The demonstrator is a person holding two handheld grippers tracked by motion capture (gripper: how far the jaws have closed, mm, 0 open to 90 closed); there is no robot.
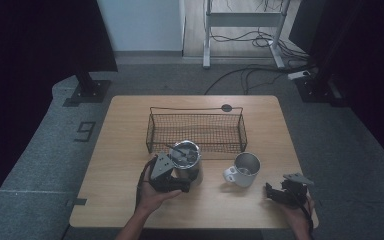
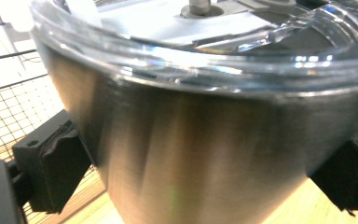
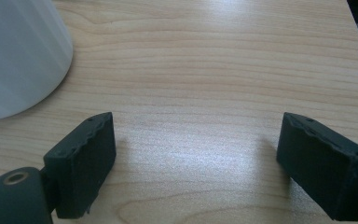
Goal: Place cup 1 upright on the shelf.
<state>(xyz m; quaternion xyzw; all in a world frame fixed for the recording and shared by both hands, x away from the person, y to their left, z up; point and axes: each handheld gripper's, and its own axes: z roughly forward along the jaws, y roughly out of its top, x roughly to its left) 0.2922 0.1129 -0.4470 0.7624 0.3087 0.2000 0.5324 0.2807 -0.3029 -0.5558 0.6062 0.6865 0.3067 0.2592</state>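
Work in hand: the left gripper has the steel pot between its jaws, low on the wall, near the middle of the high view.
Pot: it stands on the wooden table, just in front of the wire basket; I cannot tell if it touches the basket. In the left gripper view its metal wall takes the middle of the frame, with a clear lid on top.
Left jaws: one pad on each side of the pot, closed against the wall.
Right gripper: lower right of the high view, resting near the table edge, well apart from the pot.
Right jaws: wide apart, with bare wood between them in the right gripper view.
Mug: metal, with a white handle, right of the pot, untouched.
Done so far: I judge that the grasp on the pot is made.
Left to do: the lift and the move, likely into the basket, which holds nothing yet.
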